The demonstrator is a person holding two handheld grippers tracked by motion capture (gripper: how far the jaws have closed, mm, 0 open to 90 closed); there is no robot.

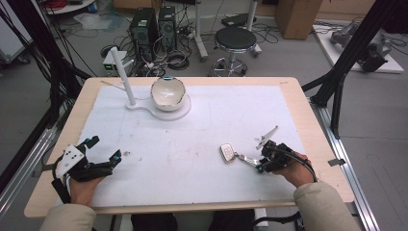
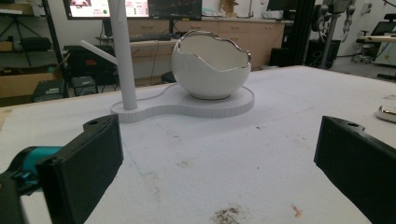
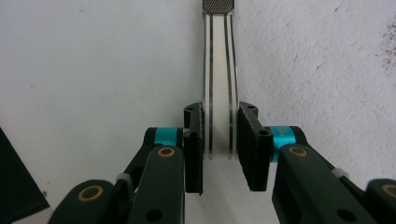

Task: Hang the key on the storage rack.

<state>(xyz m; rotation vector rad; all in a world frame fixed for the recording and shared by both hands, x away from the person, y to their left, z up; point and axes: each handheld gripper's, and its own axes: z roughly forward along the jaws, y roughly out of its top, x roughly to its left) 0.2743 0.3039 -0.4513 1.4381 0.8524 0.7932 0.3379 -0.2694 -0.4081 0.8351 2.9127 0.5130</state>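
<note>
Near the front right of the white mat [image 1: 192, 139], the right gripper [image 1: 262, 162] was clenched on the flat handle of a small metal spoon-like utensil [image 1: 234, 155], whose patterned head lay on the mat to the left of the jaws. From the right gripper view, the two black jaws pressed the handle's edges, and the utensil [image 3: 218, 93] ran straight away from the right gripper [image 3: 219, 144] with its striped face up and its mesh-textured head at the top edge. The left gripper [image 1: 103, 150] rested at the front left, well apart from the utensil, its jaws spread wide and holding nothing; its own view looked between them toward the white egg-shaped bowl [image 2: 210, 65] on its flat stand [image 2: 187, 105], beside an upright post [image 2: 123, 56]. The utensil looked thin, stiff and light, probably polished metal, so it would likely be slippery and apt to pivot or twist if pinched across its narrow edges. A hold near the middle of the handle, as here, seemed sensible, with firm pressure. The bowl, with its jagged silver-edged rim, looked fragile
</note>
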